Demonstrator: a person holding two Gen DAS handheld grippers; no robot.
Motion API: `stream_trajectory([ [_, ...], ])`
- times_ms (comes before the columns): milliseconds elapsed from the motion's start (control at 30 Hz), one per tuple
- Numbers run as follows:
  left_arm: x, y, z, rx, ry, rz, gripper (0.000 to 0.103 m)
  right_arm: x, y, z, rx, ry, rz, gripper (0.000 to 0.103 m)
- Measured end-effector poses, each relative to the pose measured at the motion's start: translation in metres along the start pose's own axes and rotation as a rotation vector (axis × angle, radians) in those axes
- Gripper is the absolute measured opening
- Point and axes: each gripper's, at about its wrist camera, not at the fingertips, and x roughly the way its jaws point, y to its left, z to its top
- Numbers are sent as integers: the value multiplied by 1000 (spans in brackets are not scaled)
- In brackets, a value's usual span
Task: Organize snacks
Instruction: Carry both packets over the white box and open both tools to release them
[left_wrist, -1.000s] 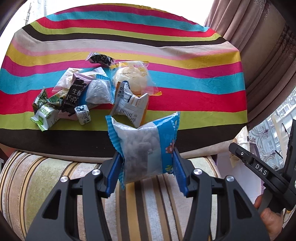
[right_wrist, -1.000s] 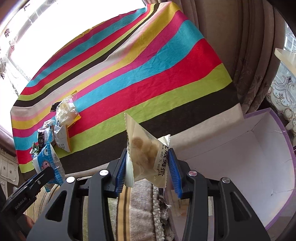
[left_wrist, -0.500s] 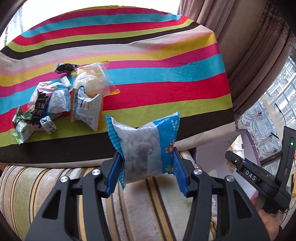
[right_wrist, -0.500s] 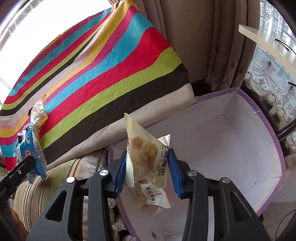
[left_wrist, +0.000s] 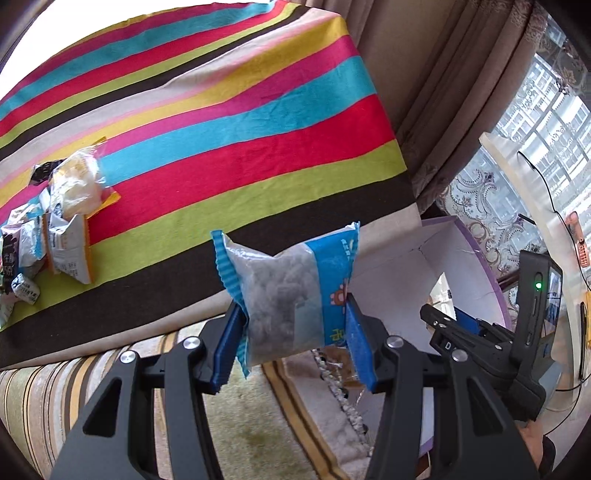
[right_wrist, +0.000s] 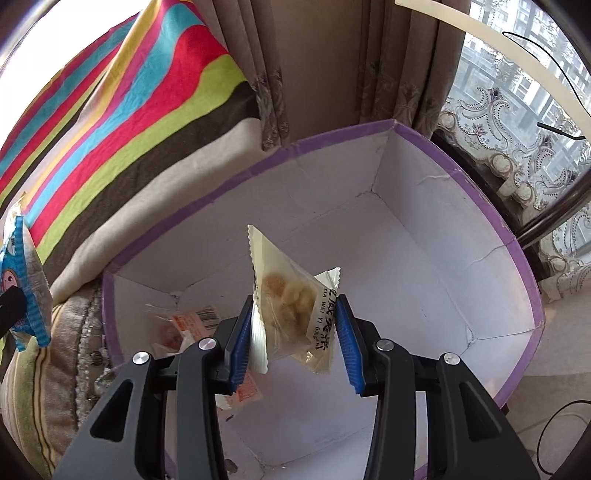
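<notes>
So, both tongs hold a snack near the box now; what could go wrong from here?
1. The left tongs hold the blue packet over the sofa, beside the box, not above it; released now, it would likely miss.
2. The right tongs pinch the yellow packet near one end; it might slip out early.

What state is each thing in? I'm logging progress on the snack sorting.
Left gripper: shut on blue snack bag, in the air.
Right gripper: shut on pale snack packet, above the box.
Purple box: open, a few packets inside.
Snack pile: on the striped cloth.
</notes>
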Motion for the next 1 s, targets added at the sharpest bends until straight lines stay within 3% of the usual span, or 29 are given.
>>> stream_trajectory([
  [333,37,-44,5,115,118,-82,52,33,-24,-4,-7,104,-96,43],
  [667,77,-69,10,164,227,-120,52,60,-37,-10,1,153,-154,46],
  [767,86,-73,10,170,245,-126,48,64,-39,-12,6,161,-161,46],
  [800,88,-74,11,172,249,-126,39,65,-40,-11,8,164,-162,46],
  [833,90,-75,11,172,255,-130,37,66,-41,-11,9,166,-162,46],
  [933,96,-76,12,168,263,-124,39,64,-39,-11,4,163,-173,48],
  [1000,96,-73,12,159,262,-120,48,65,-39,-10,6,164,-175,50],
])
